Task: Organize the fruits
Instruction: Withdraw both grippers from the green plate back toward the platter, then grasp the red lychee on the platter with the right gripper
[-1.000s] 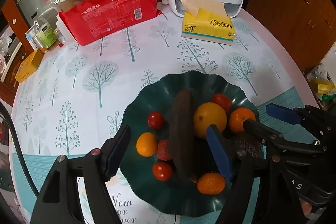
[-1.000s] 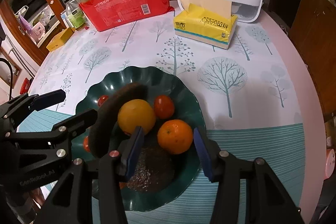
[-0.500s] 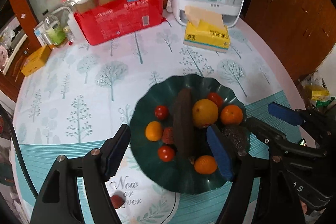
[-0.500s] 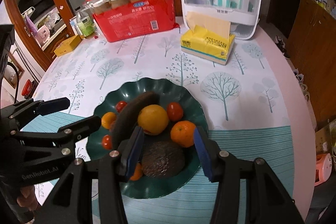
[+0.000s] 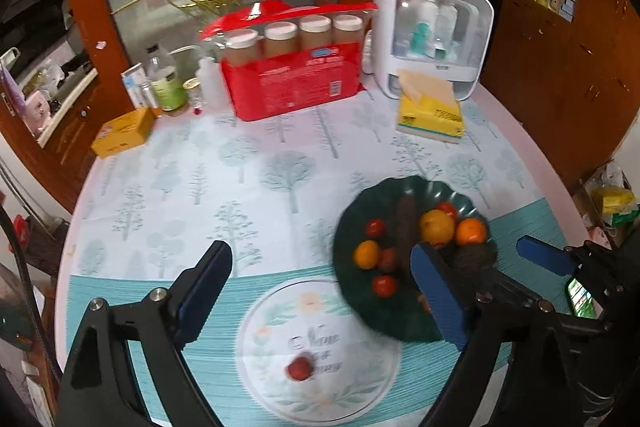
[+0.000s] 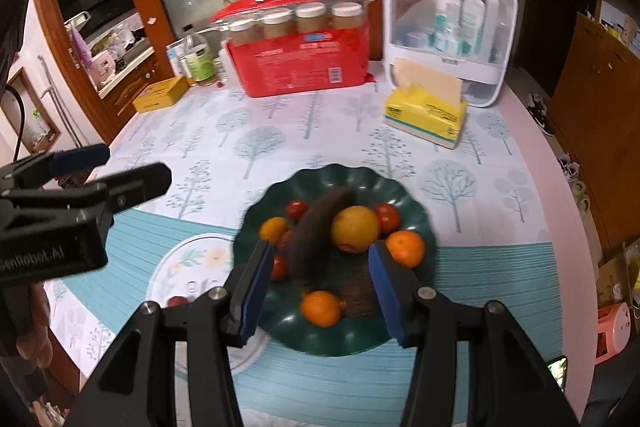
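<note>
A dark green wavy plate [image 5: 352, 227] [image 6: 416, 187] holds several fruits: a big orange [image 6: 355, 229], a tangerine [image 6: 406, 247], small red tomatoes [image 6: 297, 208], a long dark fruit [image 6: 316, 239] and a dark avocado-like one [image 6: 360, 297]. One red fruit [image 5: 300, 368] lies alone on the round printed mat, left of the plate; it also shows in the right wrist view [image 6: 176, 301]. My left gripper [image 5: 320, 291] is open and empty, above the mat. My right gripper [image 6: 318, 287] is open and empty, over the plate's near side.
At the back stand a red pack of jars [image 5: 296, 75], a yellow tissue box [image 5: 430, 113], a white organiser [image 5: 434, 35], bottles [image 5: 166, 83] and a small yellow box [image 5: 122, 131]. The round table's edge curves close on the right [image 6: 568, 227].
Both grippers have pulled back and risen from the plate; the left one has shifted left. The lone red fruit on the mat has come into view. Both stay open.
</note>
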The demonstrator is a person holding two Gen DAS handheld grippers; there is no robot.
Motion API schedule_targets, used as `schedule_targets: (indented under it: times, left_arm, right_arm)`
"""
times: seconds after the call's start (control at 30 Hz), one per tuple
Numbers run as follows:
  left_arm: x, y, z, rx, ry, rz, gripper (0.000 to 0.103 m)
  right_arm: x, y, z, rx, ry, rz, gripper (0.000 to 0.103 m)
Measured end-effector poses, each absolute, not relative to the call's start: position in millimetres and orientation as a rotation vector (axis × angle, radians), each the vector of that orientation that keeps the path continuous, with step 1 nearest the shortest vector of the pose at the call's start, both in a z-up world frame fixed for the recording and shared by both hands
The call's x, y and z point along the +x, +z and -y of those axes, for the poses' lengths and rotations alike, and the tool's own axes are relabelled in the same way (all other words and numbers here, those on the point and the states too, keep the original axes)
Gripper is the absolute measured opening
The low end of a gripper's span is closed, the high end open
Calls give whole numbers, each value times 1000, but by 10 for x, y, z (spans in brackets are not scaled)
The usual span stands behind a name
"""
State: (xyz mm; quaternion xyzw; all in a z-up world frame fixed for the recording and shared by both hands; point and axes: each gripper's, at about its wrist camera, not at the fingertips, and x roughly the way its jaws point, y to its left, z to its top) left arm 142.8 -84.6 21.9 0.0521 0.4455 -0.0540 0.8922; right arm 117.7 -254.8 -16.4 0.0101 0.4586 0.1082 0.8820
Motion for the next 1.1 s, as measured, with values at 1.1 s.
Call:
schedule_targets:
  times: [1.1]
  left_arm:
    - [1167,-1345,-619,118,-85,-1196,90]
  right_arm:
    - [922,-1531,888,32,289,-1240,50]
